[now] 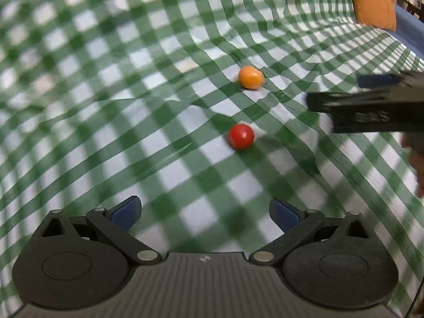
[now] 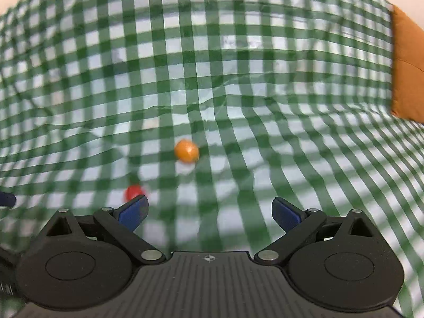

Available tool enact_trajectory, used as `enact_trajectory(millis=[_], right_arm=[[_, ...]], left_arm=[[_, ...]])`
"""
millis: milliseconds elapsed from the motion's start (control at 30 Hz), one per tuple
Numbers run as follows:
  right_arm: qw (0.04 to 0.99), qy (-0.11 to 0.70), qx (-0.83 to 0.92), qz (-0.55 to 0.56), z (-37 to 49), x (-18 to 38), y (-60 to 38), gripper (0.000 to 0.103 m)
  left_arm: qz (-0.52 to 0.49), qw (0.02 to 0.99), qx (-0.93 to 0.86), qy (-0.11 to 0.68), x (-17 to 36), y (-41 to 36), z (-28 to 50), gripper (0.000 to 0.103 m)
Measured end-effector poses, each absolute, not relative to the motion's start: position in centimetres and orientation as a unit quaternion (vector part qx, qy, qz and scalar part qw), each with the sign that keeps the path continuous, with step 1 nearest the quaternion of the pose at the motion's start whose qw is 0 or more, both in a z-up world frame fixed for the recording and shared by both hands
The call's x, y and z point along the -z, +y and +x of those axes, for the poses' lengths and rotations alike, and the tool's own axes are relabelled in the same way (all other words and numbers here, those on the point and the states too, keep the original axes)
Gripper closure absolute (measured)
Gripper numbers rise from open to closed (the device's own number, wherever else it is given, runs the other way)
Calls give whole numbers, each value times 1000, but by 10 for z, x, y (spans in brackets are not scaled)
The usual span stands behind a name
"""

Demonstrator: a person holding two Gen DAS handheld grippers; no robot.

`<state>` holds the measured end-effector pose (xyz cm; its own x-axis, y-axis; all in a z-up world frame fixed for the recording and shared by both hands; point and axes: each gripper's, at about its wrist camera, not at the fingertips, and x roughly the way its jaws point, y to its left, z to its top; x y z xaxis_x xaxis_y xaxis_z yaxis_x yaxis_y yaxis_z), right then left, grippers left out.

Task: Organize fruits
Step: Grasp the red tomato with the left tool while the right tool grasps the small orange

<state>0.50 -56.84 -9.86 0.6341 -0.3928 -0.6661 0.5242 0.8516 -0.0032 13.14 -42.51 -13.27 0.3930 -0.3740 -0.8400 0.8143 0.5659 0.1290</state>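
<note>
A small orange fruit point(image 1: 251, 77) and a small red fruit point(image 1: 241, 136) lie apart on a green and white checked cloth point(image 1: 106, 106). My left gripper point(image 1: 205, 212) is open and empty, hovering short of the red fruit. My right gripper point(image 1: 371, 98) comes in from the right edge of the left wrist view, to the right of both fruits. In the right wrist view my right gripper point(image 2: 210, 212) is open and empty. The orange fruit point(image 2: 186, 150) lies ahead of it, and the red fruit point(image 2: 133, 192) sits just beyond its left finger point(image 2: 133, 212).
The cloth is wrinkled, with a ridge running across it behind the fruits point(image 2: 212, 100). An orange cushion point(image 1: 373, 0) stands at the far right edge; it also shows in the right wrist view point(image 2: 406, 66). A blue surface point(image 1: 410, 29) lies beside it.
</note>
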Motion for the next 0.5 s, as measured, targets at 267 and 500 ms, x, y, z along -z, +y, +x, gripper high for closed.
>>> enact_trajectory(millis=[267, 500], right_arm=[[899, 362, 221, 107, 100, 161, -621, 4], [923, 330, 188, 55, 112, 173, -608, 61]], left_arm=[[264, 781, 393, 406, 172, -480, 173, 0], [253, 777, 429, 384, 163, -487, 168, 71]])
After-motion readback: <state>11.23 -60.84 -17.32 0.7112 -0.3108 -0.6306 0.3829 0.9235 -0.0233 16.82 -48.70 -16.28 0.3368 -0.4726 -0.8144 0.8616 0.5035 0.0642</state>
